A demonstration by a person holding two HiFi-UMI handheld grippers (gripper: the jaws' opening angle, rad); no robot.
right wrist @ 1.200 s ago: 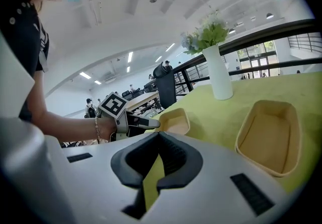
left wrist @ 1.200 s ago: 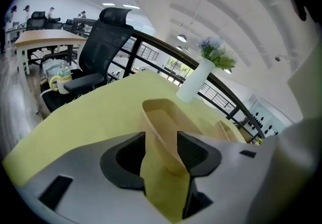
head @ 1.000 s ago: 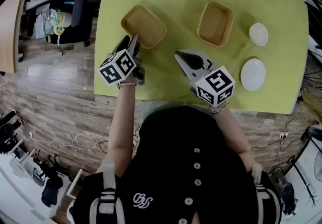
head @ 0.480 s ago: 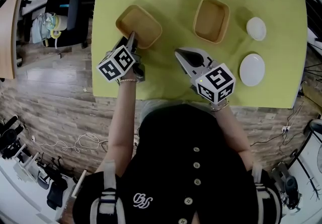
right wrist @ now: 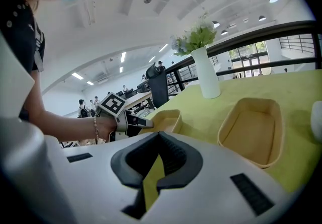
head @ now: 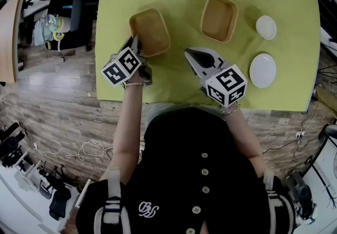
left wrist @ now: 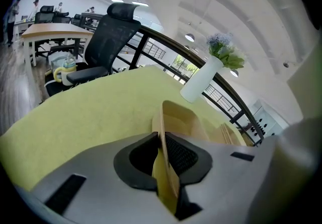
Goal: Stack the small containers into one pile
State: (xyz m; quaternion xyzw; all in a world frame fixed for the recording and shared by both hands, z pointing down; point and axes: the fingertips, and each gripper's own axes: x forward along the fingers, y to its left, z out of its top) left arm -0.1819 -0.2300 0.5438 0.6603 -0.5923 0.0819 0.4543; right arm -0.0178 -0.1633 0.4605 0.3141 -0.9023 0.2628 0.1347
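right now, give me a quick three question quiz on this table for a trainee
1. True or false: the left gripper grips the rim of the left container.
2. How many tan containers stand on the table?
3. The right gripper is: A holding a container, B shut and empty, C wide open.
Key: 1 true, its jaws have just been closing on that rim; 2 two, counting the right container; 3 B.

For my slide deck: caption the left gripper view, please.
The left gripper, jaws just closing, pinches the rim of a tray on the yellow-green table; vase beyond.
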